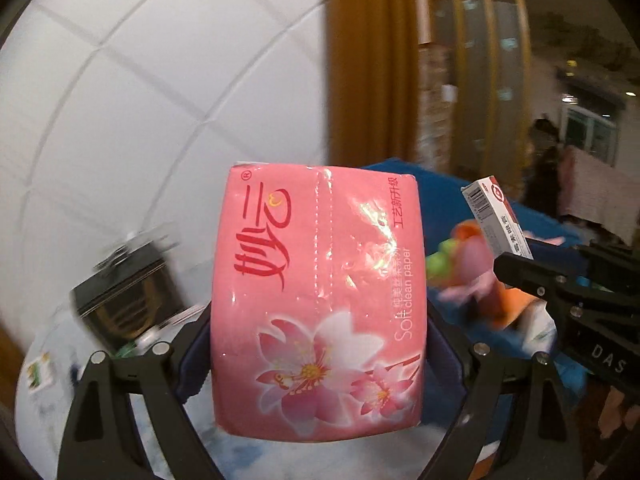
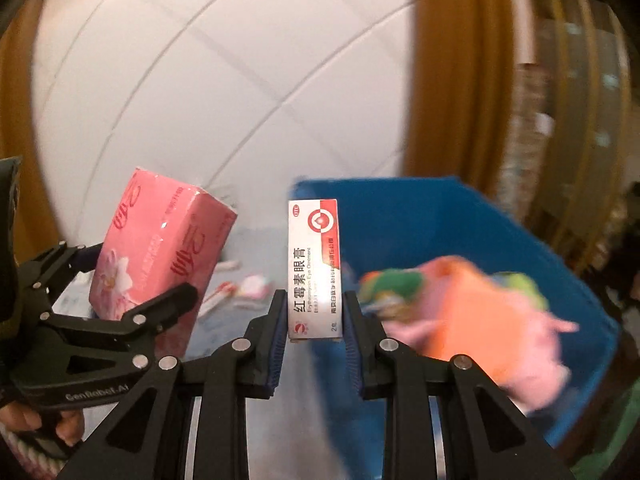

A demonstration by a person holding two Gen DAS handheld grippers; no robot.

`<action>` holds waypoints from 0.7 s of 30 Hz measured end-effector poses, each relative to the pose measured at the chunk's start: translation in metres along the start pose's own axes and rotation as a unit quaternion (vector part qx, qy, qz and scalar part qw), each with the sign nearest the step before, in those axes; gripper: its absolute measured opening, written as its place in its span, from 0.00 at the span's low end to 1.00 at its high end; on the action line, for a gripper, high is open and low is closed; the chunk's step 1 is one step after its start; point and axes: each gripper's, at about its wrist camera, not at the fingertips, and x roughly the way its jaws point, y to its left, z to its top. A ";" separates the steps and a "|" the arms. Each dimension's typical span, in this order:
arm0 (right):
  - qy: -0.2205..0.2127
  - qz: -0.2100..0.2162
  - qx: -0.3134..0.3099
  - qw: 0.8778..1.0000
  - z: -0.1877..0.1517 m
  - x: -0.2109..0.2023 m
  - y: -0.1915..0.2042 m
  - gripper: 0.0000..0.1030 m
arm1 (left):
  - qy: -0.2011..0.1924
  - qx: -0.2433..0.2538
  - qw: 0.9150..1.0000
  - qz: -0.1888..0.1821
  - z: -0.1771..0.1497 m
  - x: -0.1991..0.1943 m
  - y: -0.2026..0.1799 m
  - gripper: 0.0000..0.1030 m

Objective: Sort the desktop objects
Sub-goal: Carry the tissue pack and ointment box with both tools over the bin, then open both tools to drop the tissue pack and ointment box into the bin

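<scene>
Left claw (image 1: 316,344) spread wide, pinching tissue pack (image 1: 320,300); right claw (image 2: 314,340) pressed on ointment box (image 2: 314,268). Both are held aloft, near side of blue bin (image 2: 440,216). Release is best made once squarely over bin, clear of toys (image 2: 472,312).

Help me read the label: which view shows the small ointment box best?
The right wrist view: the ointment box faces the camera, upright in the right hand-held gripper, print legible. The left wrist view shows only its barcode end, angled at the right edge.

Pink flowered tissue pack (image 1: 316,300), white-and-red ointment box (image 2: 315,268), blue bin (image 2: 460,216)
</scene>
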 end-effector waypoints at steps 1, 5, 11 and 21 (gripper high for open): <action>-0.003 -0.012 0.008 1.000 0.003 -0.004 -0.017 0.25 | 0.000 0.004 1.000 -0.007 0.007 0.006 -0.010 0.88; 0.001 -0.047 0.037 0.998 0.020 -0.007 -0.078 0.25 | 0.000 0.026 0.999 -0.026 0.041 0.038 -0.056 0.88; 0.033 -0.078 0.066 0.994 0.044 0.021 -0.146 0.25 | 0.025 0.042 0.998 -0.037 0.079 0.099 -0.104 0.88; 0.096 -0.094 0.072 0.988 0.036 0.075 -0.191 0.25 | 0.065 0.055 0.996 -0.016 0.087 0.156 -0.134 0.89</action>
